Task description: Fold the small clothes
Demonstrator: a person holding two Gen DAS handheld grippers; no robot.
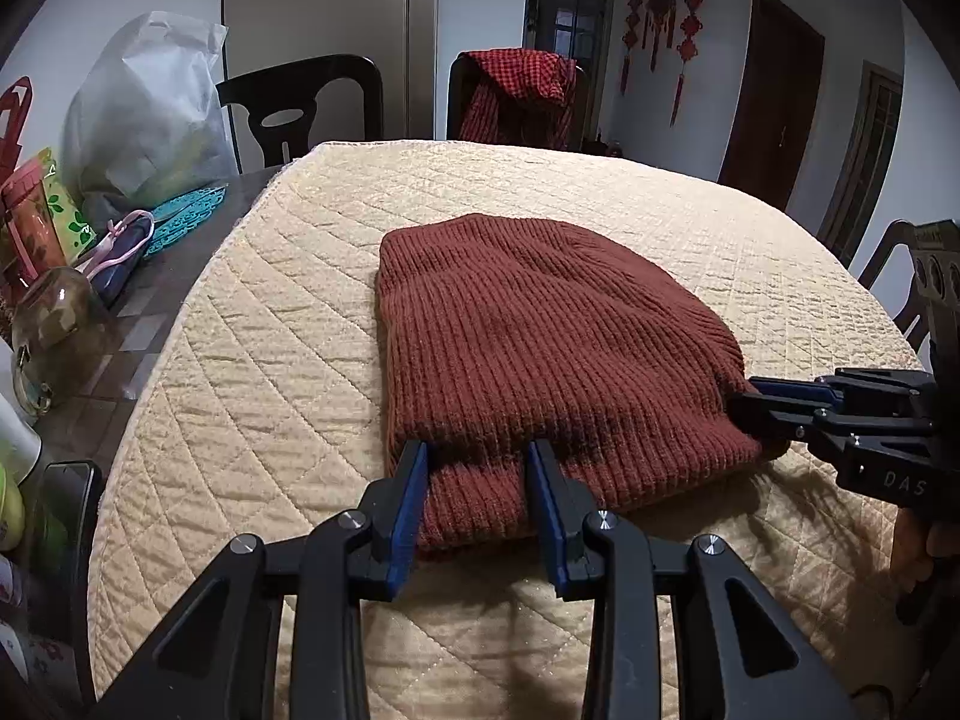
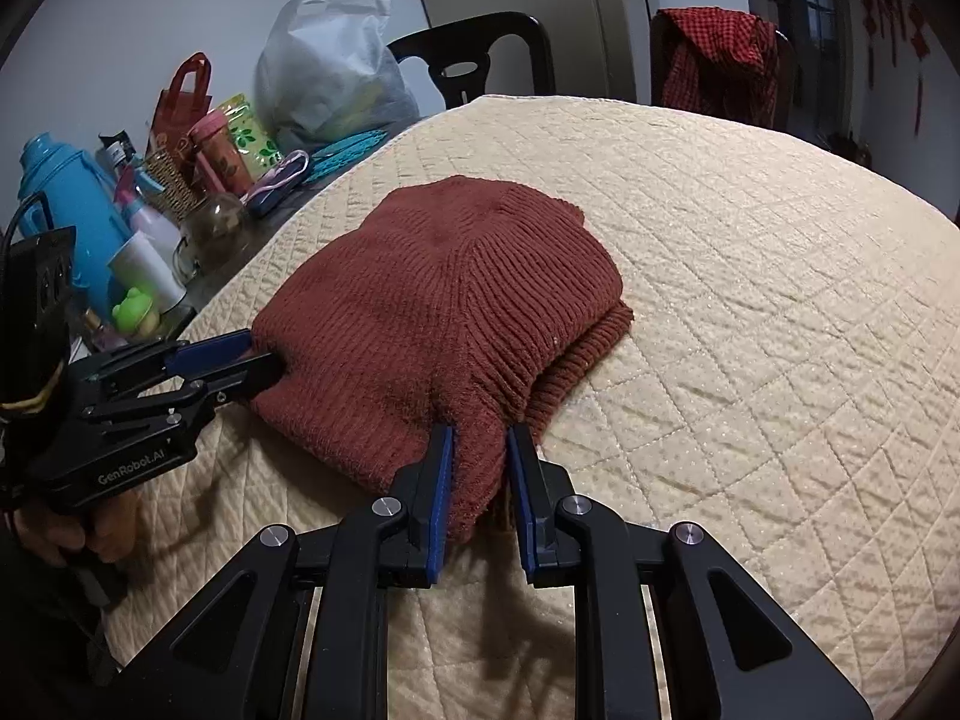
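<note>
Clearly, both claws, left claw (image 1: 477, 450) and right claw (image 2: 480, 435), pinch hat (image 1: 540, 324) hem, open quilt (image 1: 270, 360) around.

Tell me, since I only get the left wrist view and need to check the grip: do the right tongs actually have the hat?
Observer: Yes. In the right wrist view, a bunch of the hat sits pinched between the right tongs.
Operator: Are the layers lined up on that side?
Observer: Not quite. A lower layer sticks out past the top one at the right edge.
Operator: Anything beyond the left tongs?
Observer: A blue flask stands among the clutter past the left tongs.
</note>
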